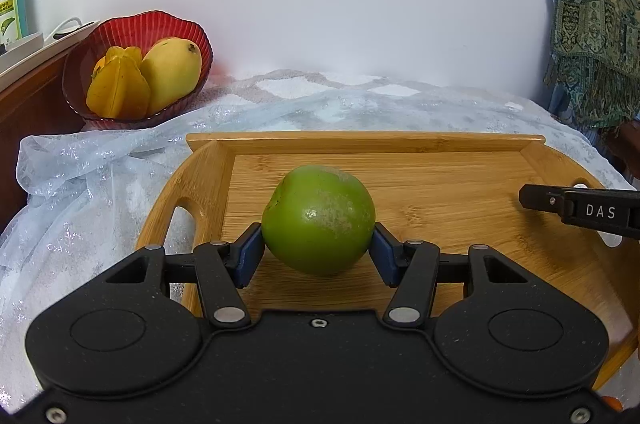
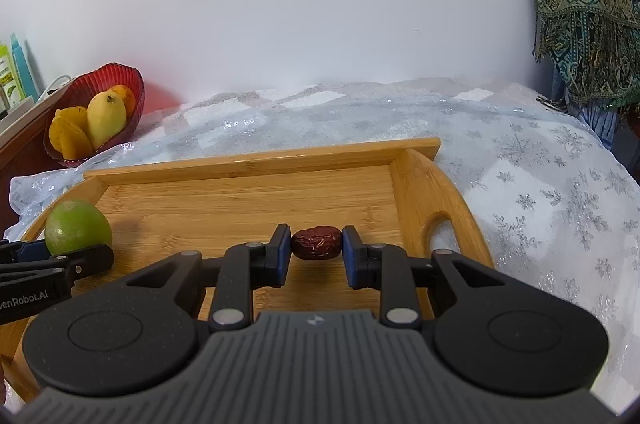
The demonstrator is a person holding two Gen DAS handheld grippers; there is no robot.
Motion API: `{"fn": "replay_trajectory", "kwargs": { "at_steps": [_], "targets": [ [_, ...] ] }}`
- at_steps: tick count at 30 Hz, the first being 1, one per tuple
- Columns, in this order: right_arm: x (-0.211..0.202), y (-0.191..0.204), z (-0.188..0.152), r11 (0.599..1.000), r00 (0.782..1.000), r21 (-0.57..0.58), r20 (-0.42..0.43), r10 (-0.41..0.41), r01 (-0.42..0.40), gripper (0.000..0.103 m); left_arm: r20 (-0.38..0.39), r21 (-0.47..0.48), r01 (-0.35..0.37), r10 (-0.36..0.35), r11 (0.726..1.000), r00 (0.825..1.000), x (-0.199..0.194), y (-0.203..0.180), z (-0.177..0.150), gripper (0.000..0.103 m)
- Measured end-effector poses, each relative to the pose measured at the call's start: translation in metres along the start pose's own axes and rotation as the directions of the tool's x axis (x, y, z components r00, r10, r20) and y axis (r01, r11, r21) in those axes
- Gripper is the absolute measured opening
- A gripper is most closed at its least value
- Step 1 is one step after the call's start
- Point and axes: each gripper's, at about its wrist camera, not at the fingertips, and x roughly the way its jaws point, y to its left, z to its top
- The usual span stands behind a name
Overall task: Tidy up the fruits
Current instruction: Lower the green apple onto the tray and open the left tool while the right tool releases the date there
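Note:
My left gripper (image 1: 318,252) is shut on a green round fruit (image 1: 319,218), its blue pads touching both sides, above the bamboo tray (image 1: 400,144). My right gripper (image 2: 316,248) is shut on a dark red wrinkled date (image 2: 316,242) over the right part of the tray (image 2: 260,164). The green fruit (image 2: 76,226) and the left gripper's fingers (image 2: 64,262) show at the left of the right wrist view. The right gripper's finger (image 1: 580,210) enters the left wrist view from the right. A red ribbed bowl (image 1: 104,36) at the back left holds a mango (image 1: 172,72) and starfruit (image 1: 118,88).
The tray lies on a white sparkly cloth (image 2: 540,184) over a bed-like surface. A wooden side table (image 1: 24,92) with bottles (image 1: 10,0) stands at the left. A patterned scarf (image 1: 592,16) hangs at the right. A white wall is behind.

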Motion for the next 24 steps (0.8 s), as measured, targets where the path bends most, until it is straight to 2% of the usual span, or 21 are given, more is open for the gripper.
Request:
{"fn": "replay_trajectory", "kwargs": {
  "at_steps": [24],
  "targets": [
    [0.0012,0.0008,-0.002,1.0,1.0,-0.011,-0.005,-0.012,0.012,0.034,0.015,0.026,-0.005,0.005,1.0,1.0,-0.001,-0.0008,-0.0016,0.056]
  ]
}}
